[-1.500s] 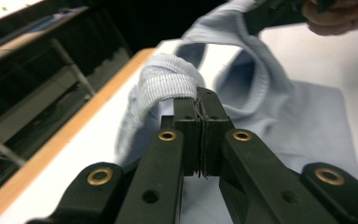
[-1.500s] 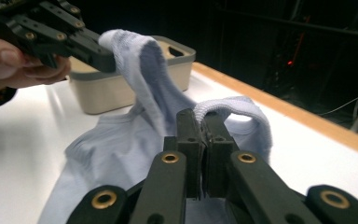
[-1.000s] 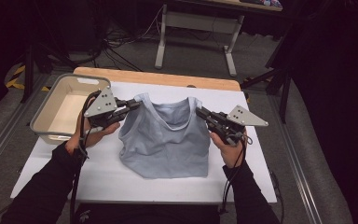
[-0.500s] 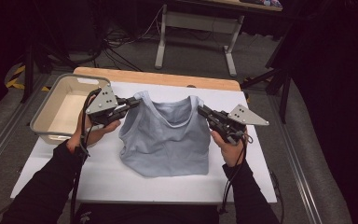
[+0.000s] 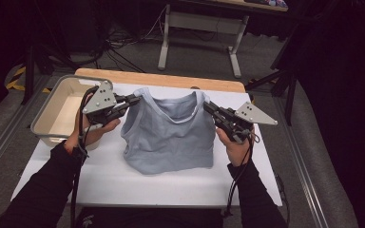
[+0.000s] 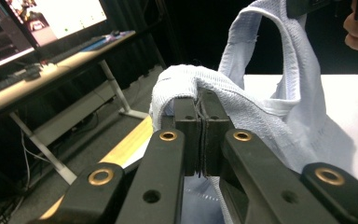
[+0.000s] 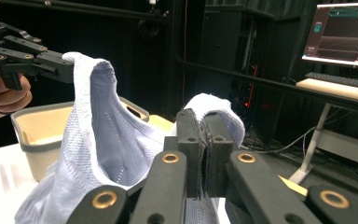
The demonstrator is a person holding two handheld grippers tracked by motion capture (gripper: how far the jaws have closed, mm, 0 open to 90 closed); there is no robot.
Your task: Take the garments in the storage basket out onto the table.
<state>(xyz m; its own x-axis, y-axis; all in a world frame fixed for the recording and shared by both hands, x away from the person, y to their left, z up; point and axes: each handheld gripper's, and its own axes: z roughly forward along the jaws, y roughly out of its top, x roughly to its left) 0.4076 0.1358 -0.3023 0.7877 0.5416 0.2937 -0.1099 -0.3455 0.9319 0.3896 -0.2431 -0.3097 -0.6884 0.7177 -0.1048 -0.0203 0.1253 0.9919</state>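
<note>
White table (image 5: 123, 185), both grippers' fingers pinching pale blue tank top (image 5: 171, 137) straps

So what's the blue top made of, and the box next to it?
The top looks like a soft knitted fabric, maybe cotton: the left gripper view shows tiny ribbed stitches, and it droops in folds where the left gripper and right gripper pinch its straps. The box looks like hard, smooth plastic, cream inside with a grey rim, matte rather than shiny.
</note>
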